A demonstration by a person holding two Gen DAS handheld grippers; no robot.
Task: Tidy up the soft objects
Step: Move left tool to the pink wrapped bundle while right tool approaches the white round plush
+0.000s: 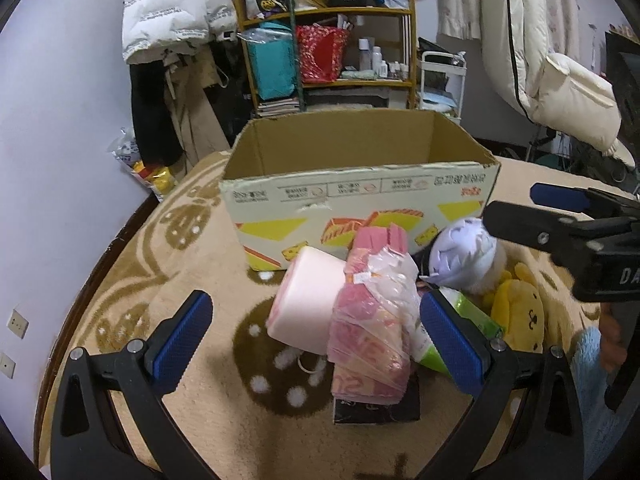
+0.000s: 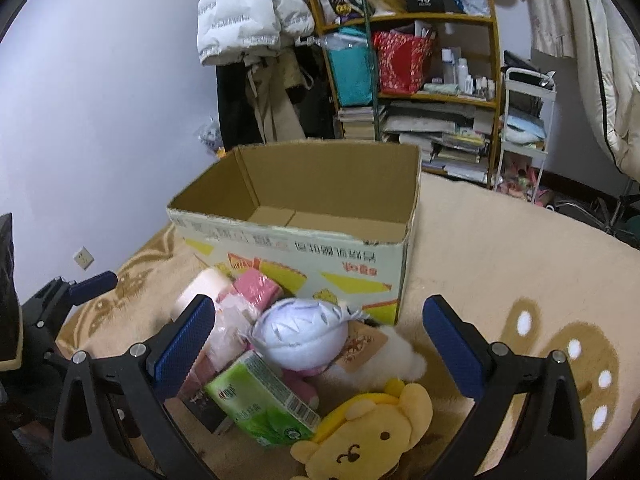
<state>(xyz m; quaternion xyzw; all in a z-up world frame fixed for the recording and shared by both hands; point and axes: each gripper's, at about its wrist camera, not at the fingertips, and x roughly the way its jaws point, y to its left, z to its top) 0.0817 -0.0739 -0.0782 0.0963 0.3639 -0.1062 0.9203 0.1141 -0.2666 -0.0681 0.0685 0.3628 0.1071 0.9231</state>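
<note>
An open cardboard box (image 1: 360, 192) (image 2: 320, 248) stands on the beige blanket. In front of it lies a pile: a pink roll (image 1: 308, 300) (image 2: 204, 284), a pink pack in a clear bag (image 1: 372, 332) (image 2: 256, 288), a green tissue pack (image 2: 264, 400) (image 1: 464, 312), a pale purple plush (image 2: 300, 336) (image 1: 464, 252) and a yellow bear plush (image 2: 368, 436) (image 1: 520, 312). My left gripper (image 1: 316, 340) is open around the roll and pink pack. My right gripper (image 2: 320, 344) is open above the plush pile; it also shows in the left wrist view (image 1: 556, 216).
A dark flat object (image 1: 376, 404) lies under the pink pack. The blanket (image 2: 500, 248) has brown patterns. Behind stand a wooden shelf (image 2: 420, 64) with bags and books, a white cart (image 2: 528, 128), hanging jackets (image 1: 172, 12) and a wall with sockets (image 2: 83, 258).
</note>
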